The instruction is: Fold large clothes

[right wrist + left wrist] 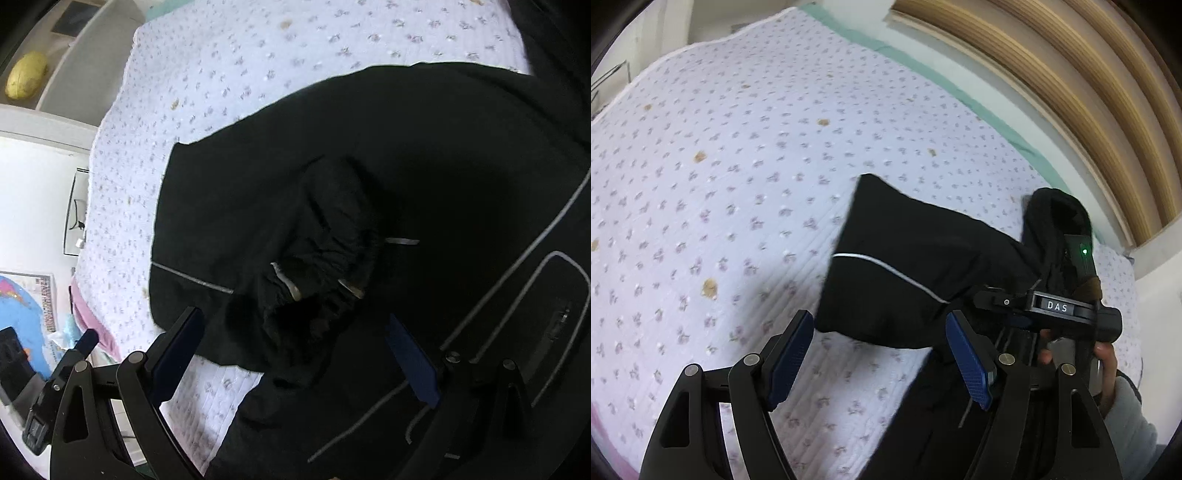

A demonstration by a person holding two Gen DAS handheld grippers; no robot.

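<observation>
A black jacket [905, 266] with thin white piping lies on a floral quilt [738, 166] on a bed. In the right wrist view the jacket [406, 166] fills most of the frame, with its hood and drawstrings [325, 240] bunched in the middle. My left gripper [882, 354] is open and empty just above the jacket's near edge. My right gripper [295, 354] is open and empty over the hood. The right gripper's body also shows in the left wrist view [1052, 306], held by a hand.
A ribbed wooden headboard [1071, 92] and a teal sheet edge [923, 74] run along the far side of the bed. A white shelf with a yellow object [26, 74] and a map [22, 302] stand beyond the bed's left edge.
</observation>
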